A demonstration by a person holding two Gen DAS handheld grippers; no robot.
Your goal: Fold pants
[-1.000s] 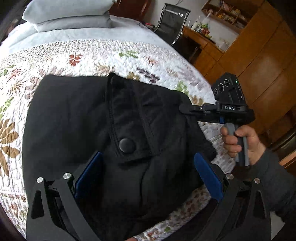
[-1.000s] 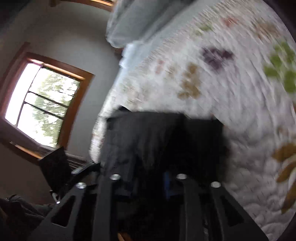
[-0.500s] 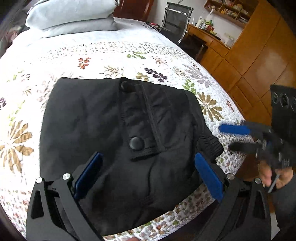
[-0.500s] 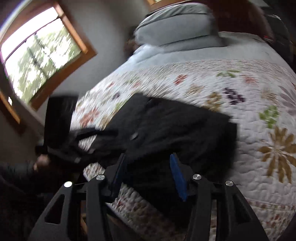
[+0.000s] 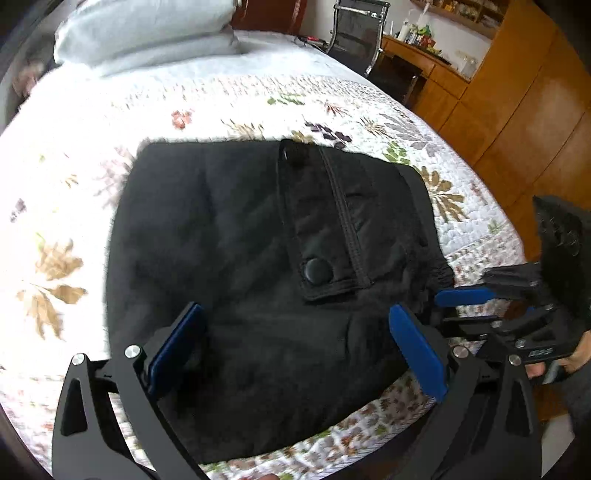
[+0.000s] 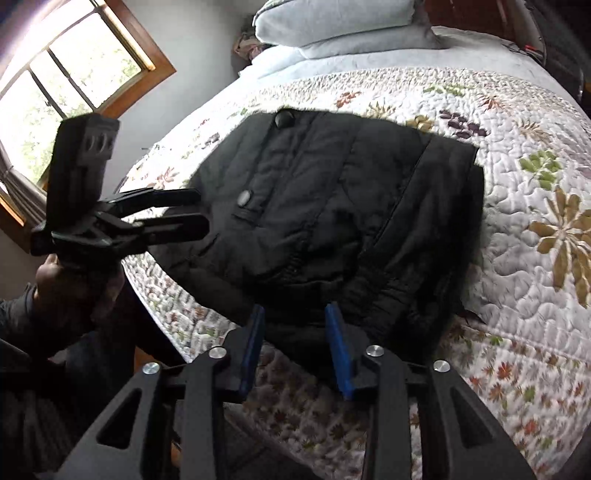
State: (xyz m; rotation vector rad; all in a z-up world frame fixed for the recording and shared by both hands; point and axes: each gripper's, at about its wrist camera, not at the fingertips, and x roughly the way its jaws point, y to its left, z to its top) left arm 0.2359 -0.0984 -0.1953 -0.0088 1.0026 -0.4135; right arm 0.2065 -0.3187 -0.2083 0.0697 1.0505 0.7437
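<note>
The black pants (image 5: 258,266) lie folded into a compact rectangle on the floral quilt, a snap-button pocket flap (image 5: 317,271) on top. They also show in the right wrist view (image 6: 332,214). My left gripper (image 5: 295,343) is open and empty, hovering above the near edge of the pants. It shows at the left of the right wrist view (image 6: 195,214). My right gripper (image 6: 295,343) is open and empty, off the near right corner of the pants. It shows at the right of the left wrist view (image 5: 461,306).
The quilt (image 6: 517,258) covers a bed with grey pillows (image 5: 147,29) at its head. A black office chair (image 5: 354,33), a desk and wooden cabinets (image 5: 517,122) stand to the right. A window (image 6: 55,92) is on the left.
My right gripper let go of the pants, opened and pulled back off the right edge. My left gripper drew back a little. The pants stayed folded on the quilt.
</note>
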